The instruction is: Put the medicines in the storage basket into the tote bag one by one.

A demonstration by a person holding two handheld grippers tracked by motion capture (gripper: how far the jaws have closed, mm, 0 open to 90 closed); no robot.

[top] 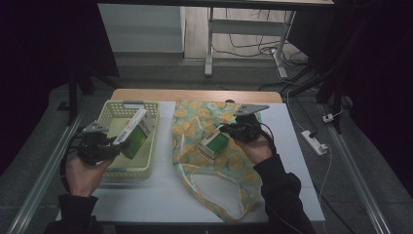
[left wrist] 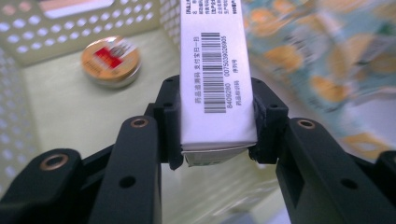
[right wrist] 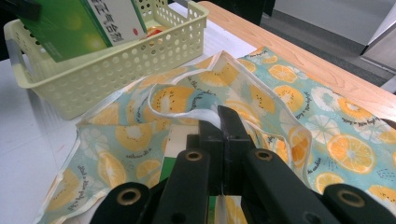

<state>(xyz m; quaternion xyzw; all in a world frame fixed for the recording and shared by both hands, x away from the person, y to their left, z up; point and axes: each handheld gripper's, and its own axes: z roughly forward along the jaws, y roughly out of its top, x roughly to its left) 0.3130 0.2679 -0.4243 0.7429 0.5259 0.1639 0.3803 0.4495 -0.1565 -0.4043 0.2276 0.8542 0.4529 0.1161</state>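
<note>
At left of the high view, the left gripper (top: 114, 143) clamps a light, stiff, crushable carton (top: 137, 132) across its narrow end, while the right gripper (top: 229, 130), jaws closed, pinches the soft bag's rim (right wrist: 187, 103).

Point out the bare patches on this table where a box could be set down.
Bare white table top lies in front of the pale yellow plastic basket, left of the lemon-print fabric bag. A second strip runs between bag and right edge. The basket floor holds a round tin. The middle is crowded.
</note>
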